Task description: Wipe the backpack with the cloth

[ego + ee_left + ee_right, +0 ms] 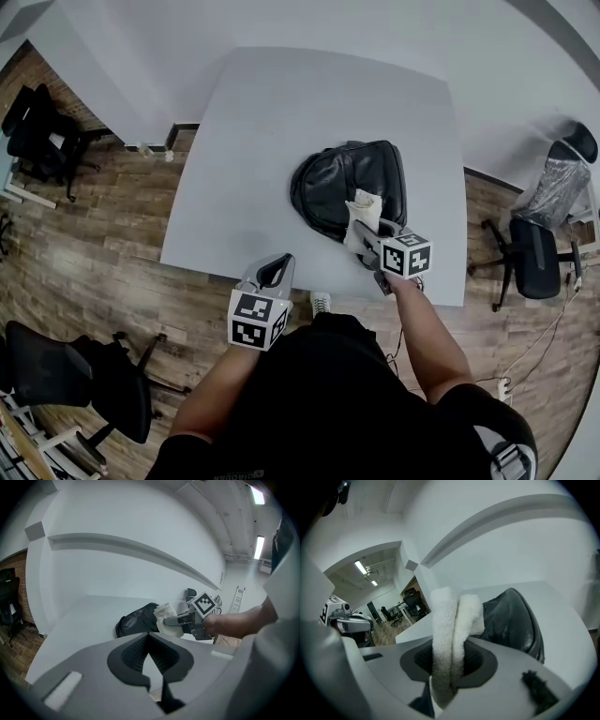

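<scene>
Head view: fluffy cloth [362, 210], leathery backpack [326, 186]

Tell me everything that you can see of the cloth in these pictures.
The cloth is off-white and fluffy, like terry towelling. It is folded into thick layers and clamped between the jaws of the right hand-held gripper, with its free end sticking out beyond them. In the head view it lies over the near part of the black backpack; actual contact cannot be confirmed.

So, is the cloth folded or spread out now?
Folded. The cloth is doubled over, two thick layers standing side by side, pinched in the right gripper.
</scene>
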Demonstrator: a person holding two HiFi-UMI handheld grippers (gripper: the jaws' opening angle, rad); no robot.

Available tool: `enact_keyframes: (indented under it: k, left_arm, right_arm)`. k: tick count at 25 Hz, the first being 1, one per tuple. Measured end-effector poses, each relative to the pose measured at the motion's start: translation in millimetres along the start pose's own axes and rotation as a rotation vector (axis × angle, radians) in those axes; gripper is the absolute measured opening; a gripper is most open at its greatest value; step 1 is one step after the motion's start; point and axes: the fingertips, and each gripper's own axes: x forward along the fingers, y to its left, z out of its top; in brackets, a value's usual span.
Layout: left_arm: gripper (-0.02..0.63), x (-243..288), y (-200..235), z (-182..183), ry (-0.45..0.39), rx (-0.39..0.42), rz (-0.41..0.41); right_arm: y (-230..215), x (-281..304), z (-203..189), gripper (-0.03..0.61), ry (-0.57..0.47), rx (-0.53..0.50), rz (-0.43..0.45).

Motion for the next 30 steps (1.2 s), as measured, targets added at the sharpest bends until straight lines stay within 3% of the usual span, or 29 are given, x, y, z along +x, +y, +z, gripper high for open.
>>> enact_keyframes:
  k: [17,26,30]
  left_arm:
    - [0.007,-82.7,7.3,-13.9,-0.076,-0.016,-0.004]
    - [0.006,-93.3,-33.2,-37.1,-0.068,-0.021,-0.065]
    - [0.006,-84.4,-48.1,-31.5,-0.074,0.006,-0.064]
  right_arm:
    - [-9.2,-48.1,5.2,0.094,0.005,-0.041,-0.221]
    - [4.7,-76.0,7.4,0.094,-0.015,-0.116,-0.259]
    - [-1.8,-84.6,4.4,0.094,-0.016,-0.144,-0.254]
